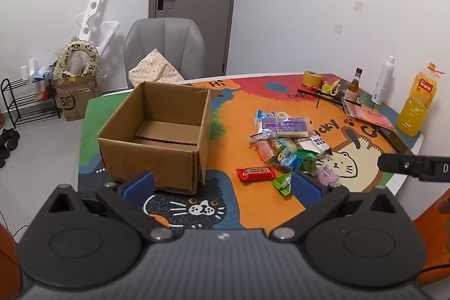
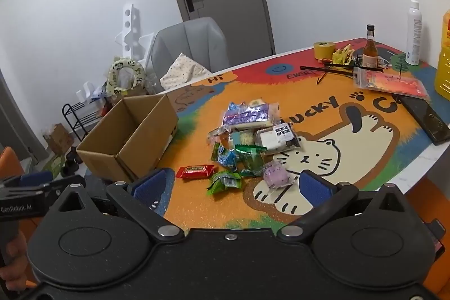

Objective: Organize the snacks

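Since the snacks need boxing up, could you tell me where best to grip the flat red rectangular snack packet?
Grip the flat red rectangular snack packet across its short width at the middle, coming from above. It lies flat and apart from the pile, long axis left-right, so its long edges look free.

Box [image 1: 157, 137] top open; snack pile [image 2: 247, 139] reachable frm front.

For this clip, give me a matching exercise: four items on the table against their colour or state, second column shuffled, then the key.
Column 1:
1. cardboard box
2. flat snack bar
3. tape roll
4. left claw

Column 2:
A. red wrapper
B. open, holding nothing
C. yellow
D. no snacks inside

Pairs: 1-D, 2-A, 3-C, 4-B
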A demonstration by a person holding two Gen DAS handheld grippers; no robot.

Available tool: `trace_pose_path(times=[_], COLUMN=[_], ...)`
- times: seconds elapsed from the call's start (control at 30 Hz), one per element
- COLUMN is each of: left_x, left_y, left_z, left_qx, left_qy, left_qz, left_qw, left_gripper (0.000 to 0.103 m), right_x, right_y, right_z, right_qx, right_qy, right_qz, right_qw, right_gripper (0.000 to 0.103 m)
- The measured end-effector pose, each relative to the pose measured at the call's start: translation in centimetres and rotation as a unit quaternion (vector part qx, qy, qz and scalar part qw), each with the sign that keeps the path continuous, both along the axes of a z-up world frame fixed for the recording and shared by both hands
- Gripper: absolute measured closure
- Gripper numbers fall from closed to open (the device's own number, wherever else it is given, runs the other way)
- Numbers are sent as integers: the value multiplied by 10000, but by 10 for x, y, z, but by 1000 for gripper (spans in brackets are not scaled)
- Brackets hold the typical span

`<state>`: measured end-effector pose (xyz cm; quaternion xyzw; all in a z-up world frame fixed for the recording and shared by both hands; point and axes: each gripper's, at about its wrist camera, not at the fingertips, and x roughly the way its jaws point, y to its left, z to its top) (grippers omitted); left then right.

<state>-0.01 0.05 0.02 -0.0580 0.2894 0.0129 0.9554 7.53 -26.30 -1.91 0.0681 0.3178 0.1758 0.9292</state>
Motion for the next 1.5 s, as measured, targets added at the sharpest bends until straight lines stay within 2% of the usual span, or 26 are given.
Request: trace_pose_path(times=[0.1, 0.23, 0.5, 0.8, 0.97, 1.17, 1.5], left_x=[0, 0, 0, 2, 5, 7, 6], left_y=[-1, -1, -1, -2, -3, -5, -9], left_z=[0, 0, 2, -8, -11, -16, -16], left_qx=[74, 135, 78, 11, -44, -101, -58], left_qy=[31, 46, 41, 124, 116, 127, 107], left_qz=[2, 11, 20, -83, -108, -161, -218], left_qw=[10000, 9999, 10000, 9999, 9999, 9997, 9997], left_gripper=[0, 0, 0, 0, 0, 0, 0], right_x=[0, 0, -5, 2, 3, 5, 3], right_y=[-3, 2, 11, 9, 10, 7, 3], right_z=[1, 3, 4, -5, -6, -11, -9], right_qx=[75, -62, -271, -232, -441, -512, -439], right_qy=[51, 96, -122, 53, -92, 0, -55], right_qz=[-92, -40, 79, 115, 6, -43, -36], right_qw=[9999, 9999, 9995, 9996, 9990, 9987, 9990], right_gripper=[0, 0, 0, 0, 0, 0, 0])
